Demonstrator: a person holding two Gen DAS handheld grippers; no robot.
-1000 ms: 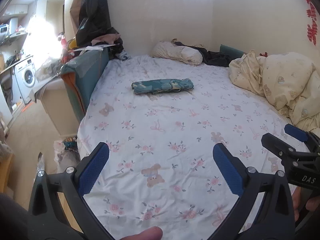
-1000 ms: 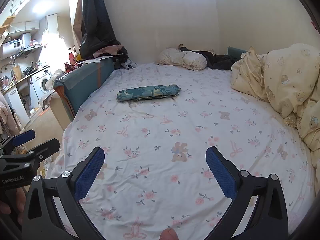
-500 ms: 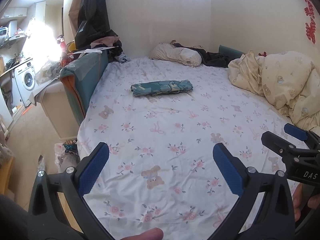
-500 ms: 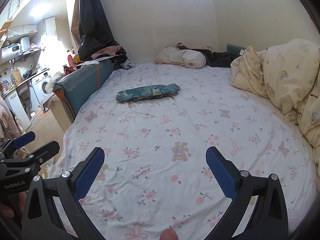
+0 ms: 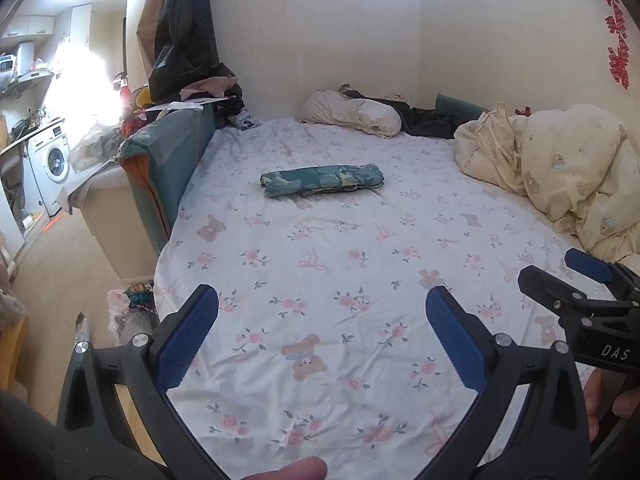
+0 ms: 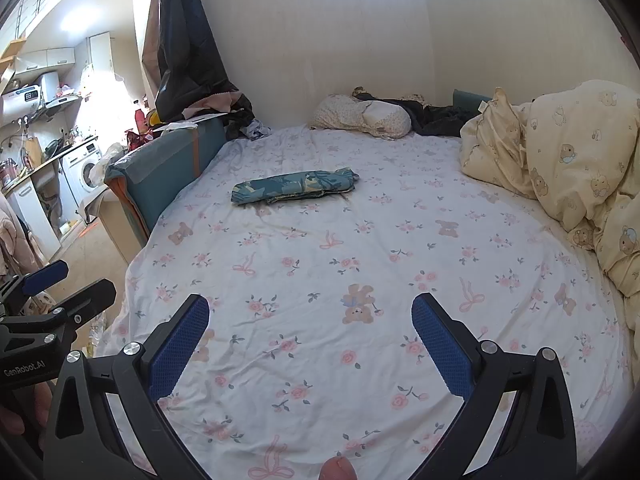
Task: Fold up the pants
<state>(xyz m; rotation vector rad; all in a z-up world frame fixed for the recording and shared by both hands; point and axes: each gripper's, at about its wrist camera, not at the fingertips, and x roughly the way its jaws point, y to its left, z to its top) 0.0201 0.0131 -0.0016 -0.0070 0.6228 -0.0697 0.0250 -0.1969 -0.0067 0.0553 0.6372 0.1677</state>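
Note:
The teal patterned pants (image 5: 322, 179) lie folded into a narrow bundle on the floral bed sheet (image 5: 328, 264), far ahead of both grippers; they also show in the right wrist view (image 6: 295, 186). My left gripper (image 5: 320, 336) is open and empty, held over the near part of the bed. My right gripper (image 6: 310, 336) is open and empty too, beside the left one. The right gripper shows at the right edge of the left wrist view (image 5: 576, 280). The left gripper shows at the left edge of the right wrist view (image 6: 60, 288).
A cream bear-print duvet (image 5: 560, 168) is heaped on the bed's right side. A pillow (image 5: 352, 114) and dark clothes (image 5: 424, 118) lie at the head by the wall. A teal padded board (image 5: 168, 160) borders the left edge. Floor and washing machine (image 5: 50, 160) lie left.
Both grippers have drifted slightly back and up from the bed, staying open. The folded pants have not moved.

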